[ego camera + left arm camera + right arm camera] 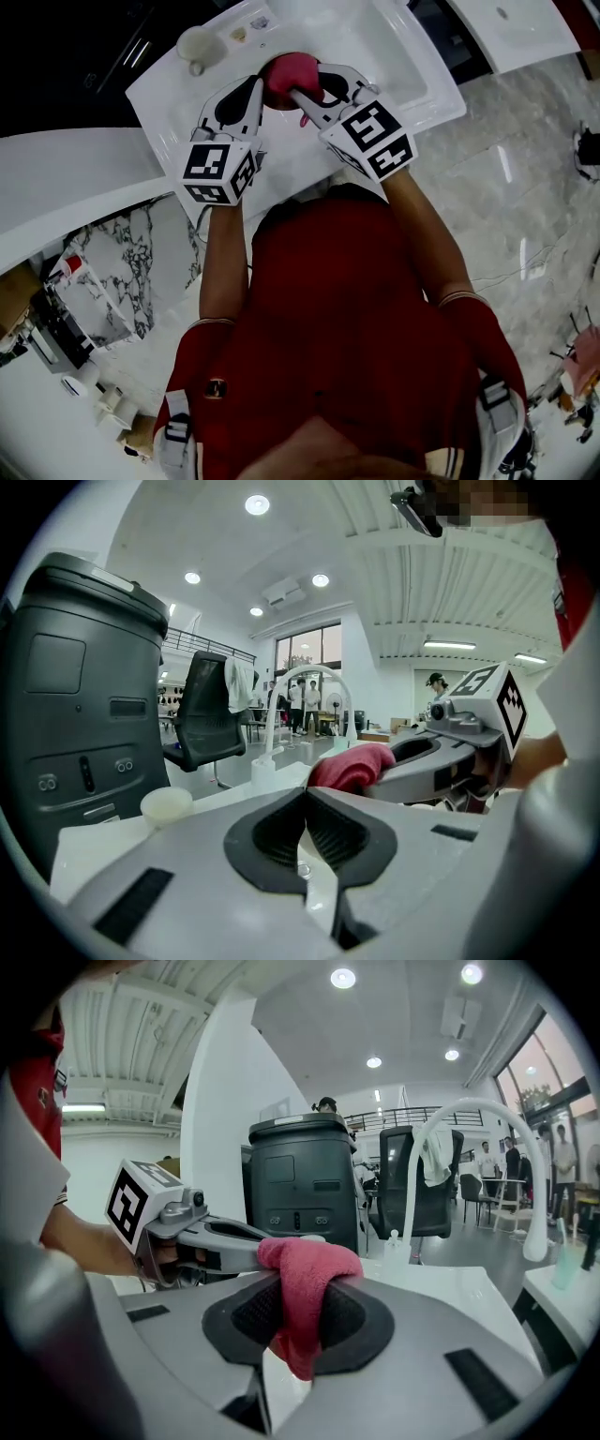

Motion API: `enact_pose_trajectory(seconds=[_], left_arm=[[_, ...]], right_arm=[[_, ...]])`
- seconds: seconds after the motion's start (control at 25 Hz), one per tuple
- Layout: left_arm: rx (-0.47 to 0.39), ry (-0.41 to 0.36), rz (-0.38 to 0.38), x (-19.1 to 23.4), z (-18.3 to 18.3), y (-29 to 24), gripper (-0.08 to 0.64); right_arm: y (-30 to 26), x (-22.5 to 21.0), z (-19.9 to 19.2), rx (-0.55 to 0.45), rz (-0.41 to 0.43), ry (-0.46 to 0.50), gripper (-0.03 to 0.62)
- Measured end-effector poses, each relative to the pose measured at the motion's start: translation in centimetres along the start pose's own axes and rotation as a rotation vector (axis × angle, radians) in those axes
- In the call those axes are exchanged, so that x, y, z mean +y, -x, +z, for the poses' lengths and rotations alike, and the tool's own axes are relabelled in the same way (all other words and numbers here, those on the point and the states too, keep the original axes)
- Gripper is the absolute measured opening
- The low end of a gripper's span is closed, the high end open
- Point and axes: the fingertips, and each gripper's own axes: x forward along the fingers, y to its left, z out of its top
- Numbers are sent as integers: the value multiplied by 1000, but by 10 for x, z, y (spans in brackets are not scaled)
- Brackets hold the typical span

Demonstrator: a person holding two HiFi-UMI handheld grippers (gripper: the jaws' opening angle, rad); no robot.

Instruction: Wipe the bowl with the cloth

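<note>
A small cream bowl (199, 45) stands on the white counter (169, 103) at the back left; it also shows low at the left of the left gripper view (167, 805). My right gripper (305, 92) is shut on a pink cloth (289, 75), which bunches over its jaws (305, 1279). My left gripper (255, 89) is shut with nothing in it, its tip just left of the cloth (352, 766). Both grippers hang over the counter, to the right of the bowl and apart from it.
A white sink basin (394, 47) lies to the right with a curved white faucet (450, 1115). A tall dark grey bin (75, 705) and a black office chair (211, 714) stand beyond the counter. Small items (248, 28) sit at the counter's back edge.
</note>
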Motion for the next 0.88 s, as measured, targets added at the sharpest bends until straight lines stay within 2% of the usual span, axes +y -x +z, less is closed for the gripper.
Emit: enact_pose_trajectory(seconds=[0.28, 0.88], left_arm=[[-17, 41, 73, -3, 3, -6, 11], [-70, 126, 70, 23, 14, -4, 12]], right_arm=[[17, -23, -10, -1, 33, -38, 69], [18, -21, -25, 68, -13, -87, 69]])
